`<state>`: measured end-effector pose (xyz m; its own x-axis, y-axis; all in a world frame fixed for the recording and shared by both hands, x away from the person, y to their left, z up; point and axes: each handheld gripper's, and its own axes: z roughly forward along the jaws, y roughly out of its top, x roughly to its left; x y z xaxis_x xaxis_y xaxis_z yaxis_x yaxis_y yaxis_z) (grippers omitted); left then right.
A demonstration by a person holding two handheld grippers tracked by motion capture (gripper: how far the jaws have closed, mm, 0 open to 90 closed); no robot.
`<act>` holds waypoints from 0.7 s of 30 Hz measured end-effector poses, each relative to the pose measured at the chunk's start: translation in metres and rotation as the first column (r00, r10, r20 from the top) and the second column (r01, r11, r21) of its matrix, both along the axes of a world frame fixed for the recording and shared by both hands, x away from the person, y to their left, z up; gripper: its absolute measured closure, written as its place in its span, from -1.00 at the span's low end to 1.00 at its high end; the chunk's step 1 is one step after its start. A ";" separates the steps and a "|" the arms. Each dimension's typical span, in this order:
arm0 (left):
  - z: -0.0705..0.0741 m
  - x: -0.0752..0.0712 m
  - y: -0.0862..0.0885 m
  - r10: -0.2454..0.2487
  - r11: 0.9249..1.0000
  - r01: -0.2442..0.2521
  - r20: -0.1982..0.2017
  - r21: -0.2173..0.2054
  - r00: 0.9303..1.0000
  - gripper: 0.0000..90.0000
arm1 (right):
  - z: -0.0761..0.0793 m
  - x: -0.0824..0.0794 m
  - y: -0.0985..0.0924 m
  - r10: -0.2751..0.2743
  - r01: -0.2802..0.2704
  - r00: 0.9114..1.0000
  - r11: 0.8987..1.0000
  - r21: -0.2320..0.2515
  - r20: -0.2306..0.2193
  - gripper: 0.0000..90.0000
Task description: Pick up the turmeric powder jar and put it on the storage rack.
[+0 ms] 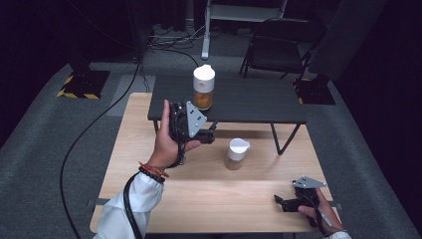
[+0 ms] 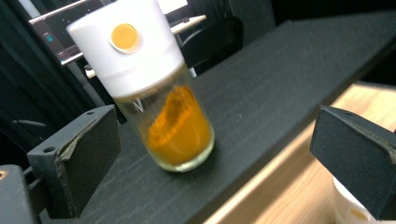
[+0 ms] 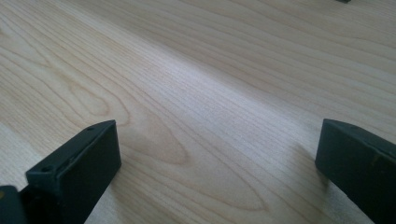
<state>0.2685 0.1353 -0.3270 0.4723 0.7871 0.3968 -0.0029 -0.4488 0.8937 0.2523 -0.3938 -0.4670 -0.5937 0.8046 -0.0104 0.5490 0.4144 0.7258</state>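
Left hand-held gripper (image 2: 212, 154): jaws spread wide, gripping nothing, raised above the wooden counter (image 1: 149, 164).
Spice jar (image 2: 154, 88): straight ahead between those jaws, untouched, upright on the dark counter (image 2: 289, 79).
White-lidded cup (image 1: 237, 153): just right of it.
Right hand-held gripper (image 3: 217, 172): wide open, empty, low over wood.

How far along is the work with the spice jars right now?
Early stage. Nothing is gripped yet. The left gripper, jaws open, is aimed at the white-lidded glass jar of orange powder standing on the black table. The right gripper rests open on the light wooden table. Grasping the jar is still to come.
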 end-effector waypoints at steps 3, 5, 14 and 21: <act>-0.006 -0.003 -0.001 -0.012 0.999 0.012 -0.007 0.029 1.000 -0.97 | 0.000 0.000 0.000 0.000 0.000 1.000 1.000 0.000 0.000 -1.00; -0.011 -0.006 -0.002 -0.018 0.999 0.018 -0.008 0.047 1.000 -0.97 | 0.000 0.000 0.000 0.000 0.000 1.000 1.000 0.000 0.000 -1.00; -0.029 -0.013 -0.002 -0.042 0.996 0.045 -0.035 0.080 0.999 -0.97 | 0.000 0.000 0.000 0.000 0.000 1.000 1.000 0.000 0.000 -1.00; -0.046 -0.020 0.000 -0.054 0.991 0.061 -0.063 0.117 0.997 -0.97 | 0.000 0.000 0.000 0.000 0.000 1.000 1.000 0.000 0.000 -1.00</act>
<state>0.2481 0.1354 -0.3728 0.5410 0.7068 0.4558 0.0197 -0.5525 0.8333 0.2523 -0.3938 -0.4670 -0.5937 0.8046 -0.0105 0.5488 0.4144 0.7260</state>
